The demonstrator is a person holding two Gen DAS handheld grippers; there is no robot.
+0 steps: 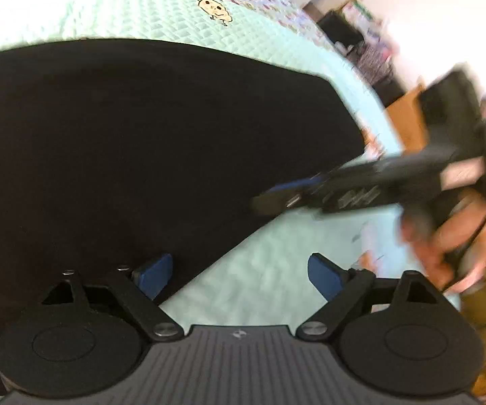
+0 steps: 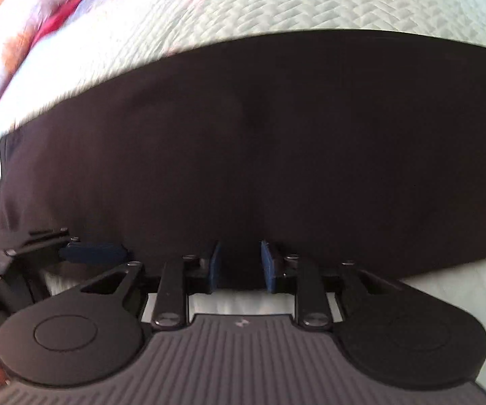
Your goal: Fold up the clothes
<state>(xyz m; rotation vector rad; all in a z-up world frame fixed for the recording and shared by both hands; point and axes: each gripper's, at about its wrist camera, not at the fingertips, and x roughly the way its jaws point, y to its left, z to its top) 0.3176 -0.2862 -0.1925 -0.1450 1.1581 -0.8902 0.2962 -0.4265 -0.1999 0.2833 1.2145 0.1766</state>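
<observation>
Now, my left gripper (image 1: 239, 275) spread wide and my right gripper (image 2: 241, 263) part-open, empty, I judge the black cloth (image 1: 135, 141) on the bed (image 1: 108, 10) soft and limp, best pinched at its near edge.

Black garment (image 1: 141, 141) lies flat on quilted bedspread (image 1: 108, 10).

bright even light; fisheye bending at edges, motion blur, blown-out white corners.
</observation>
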